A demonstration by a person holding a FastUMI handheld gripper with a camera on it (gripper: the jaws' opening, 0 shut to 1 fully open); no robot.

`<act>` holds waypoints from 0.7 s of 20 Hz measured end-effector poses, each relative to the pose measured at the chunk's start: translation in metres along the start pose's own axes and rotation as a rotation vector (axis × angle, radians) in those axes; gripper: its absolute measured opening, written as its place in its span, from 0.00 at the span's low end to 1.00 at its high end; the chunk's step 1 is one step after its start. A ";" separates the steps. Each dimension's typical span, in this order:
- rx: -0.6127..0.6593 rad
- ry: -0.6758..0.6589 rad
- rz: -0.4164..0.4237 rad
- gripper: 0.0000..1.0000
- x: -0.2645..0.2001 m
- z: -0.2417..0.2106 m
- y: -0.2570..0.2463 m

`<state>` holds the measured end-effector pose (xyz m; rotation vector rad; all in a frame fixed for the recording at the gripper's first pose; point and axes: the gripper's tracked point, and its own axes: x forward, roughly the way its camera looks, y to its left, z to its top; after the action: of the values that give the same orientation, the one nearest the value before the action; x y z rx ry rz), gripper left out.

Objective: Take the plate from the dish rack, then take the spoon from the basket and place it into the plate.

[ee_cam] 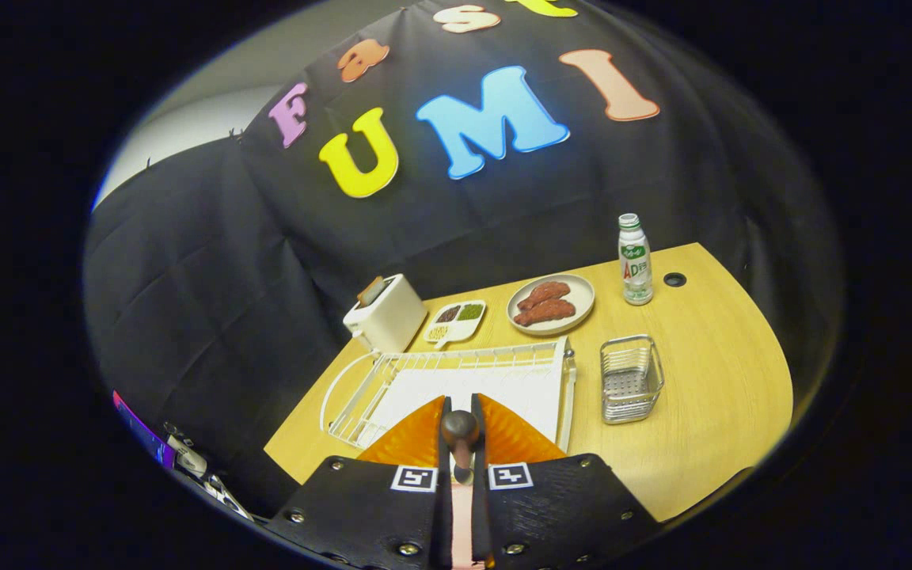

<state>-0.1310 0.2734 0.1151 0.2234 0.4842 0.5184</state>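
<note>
We see the hand-held gripper (461,443) clenched on the spoon (460,431) — handle end up, above the dish rack (456,380). Basket (630,378) sits just beside the rack on the surface (709,372); plate (551,303) w/ food beyond.

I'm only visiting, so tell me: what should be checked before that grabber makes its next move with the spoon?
1. Grip: ok. The gripper's jaws both press on the spoon.
2. Spoon's bowl end: cannot tell, hidden.
3. Room on the plate: ok, a bare strip lies beside the meat.
4. Way ahead: ok, just the low dish rack lies before the plate.
5. Bottle: ok, upright, apart from the plate.
</note>
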 end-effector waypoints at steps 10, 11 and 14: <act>-0.141 0.151 0.019 0.09 0.007 -0.098 0.030; -0.148 0.161 0.015 0.09 0.008 -0.104 0.030; -0.185 0.172 0.008 0.09 0.010 -0.116 0.029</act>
<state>-0.1933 0.3135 0.0199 0.0030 0.5986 0.5897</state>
